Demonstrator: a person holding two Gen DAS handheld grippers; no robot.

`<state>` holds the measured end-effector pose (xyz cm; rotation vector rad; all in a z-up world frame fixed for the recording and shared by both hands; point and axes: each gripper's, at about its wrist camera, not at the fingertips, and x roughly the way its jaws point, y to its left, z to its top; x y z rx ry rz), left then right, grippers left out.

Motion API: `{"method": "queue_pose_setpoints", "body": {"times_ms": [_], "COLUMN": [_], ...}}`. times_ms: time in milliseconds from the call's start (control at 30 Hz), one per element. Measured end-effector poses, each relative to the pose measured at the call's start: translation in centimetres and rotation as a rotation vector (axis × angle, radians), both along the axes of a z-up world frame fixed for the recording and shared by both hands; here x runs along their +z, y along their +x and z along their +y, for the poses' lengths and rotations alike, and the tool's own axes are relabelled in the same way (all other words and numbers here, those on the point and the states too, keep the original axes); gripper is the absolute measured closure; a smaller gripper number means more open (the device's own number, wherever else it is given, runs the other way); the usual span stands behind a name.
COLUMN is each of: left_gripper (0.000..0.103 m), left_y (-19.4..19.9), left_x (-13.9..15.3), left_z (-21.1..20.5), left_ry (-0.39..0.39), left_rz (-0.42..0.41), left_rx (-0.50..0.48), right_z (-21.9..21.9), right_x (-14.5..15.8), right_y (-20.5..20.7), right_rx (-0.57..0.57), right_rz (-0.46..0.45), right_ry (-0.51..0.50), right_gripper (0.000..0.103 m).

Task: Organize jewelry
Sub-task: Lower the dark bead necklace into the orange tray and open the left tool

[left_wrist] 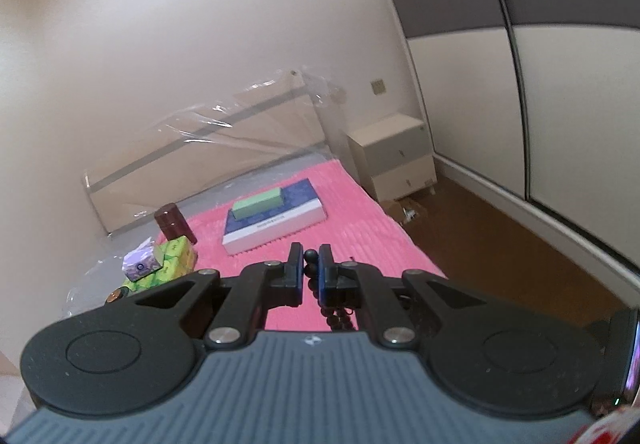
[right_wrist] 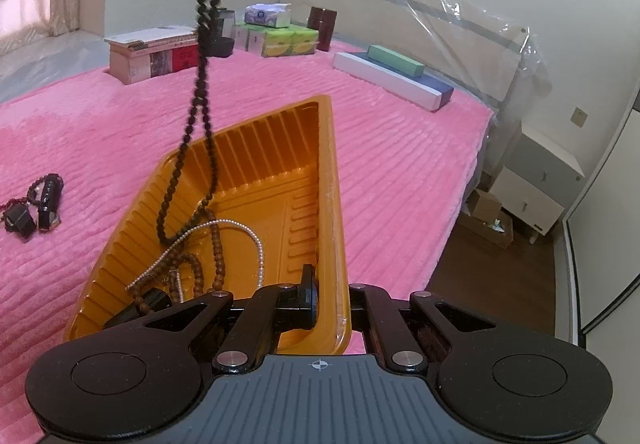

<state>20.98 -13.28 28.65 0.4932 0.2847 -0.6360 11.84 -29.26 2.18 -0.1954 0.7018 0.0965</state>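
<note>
Black bead strand (right_wrist: 202,55) pinched in left tool (left_wrist: 311,271), dangling into orange tray (right_wrist: 334,179).

The left gripper (left_wrist: 311,264) is clamped nearly closed, angled slightly downward. The right gripper (right_wrist: 330,296) is clamped tight, pitched steeply downward.

Counts, placed relative to the orange tray (right_wrist: 332,179):
- 1 tray
- 1 black bead necklace (right_wrist: 202,55), hanging into it
- 1 brown bead strand (right_wrist: 218,244) inside
- 1 silver chain (right_wrist: 240,226) inside
- 3 dark items left of it on the bed: 1 red-bead bracelet (right_wrist: 34,187), 1 black watch (right_wrist: 49,199), 1 small black piece (right_wrist: 20,219)
- 2 dark red canisters (right_wrist: 322,25) beyond it
- 1 tissue box (right_wrist: 267,15) beyond it
</note>
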Motion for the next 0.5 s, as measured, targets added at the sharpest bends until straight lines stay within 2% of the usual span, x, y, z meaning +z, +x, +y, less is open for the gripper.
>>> {"method": "queue_pose_setpoints", "body": {"times_ms": [267, 500], "left_gripper": [0.097, 0.097], "left_y": [0.2, 1.2], "left_x": [-2.8, -6.2], "left_z": [-1.4, -2.1], "left_ry": [0.107, 0.167], "left_rz": [0.029, 0.103], "left_rx": [-0.044, -0.052], "right_z": [0.2, 0.2], "right_x": [0.0, 0.0], "right_y": [0.1, 0.0], "right_rx": [0.002, 0.002], "right_rz": [-0.001, -0.002], "right_ry": [-0.004, -0.003], "right_gripper": [0.099, 0.099]}}
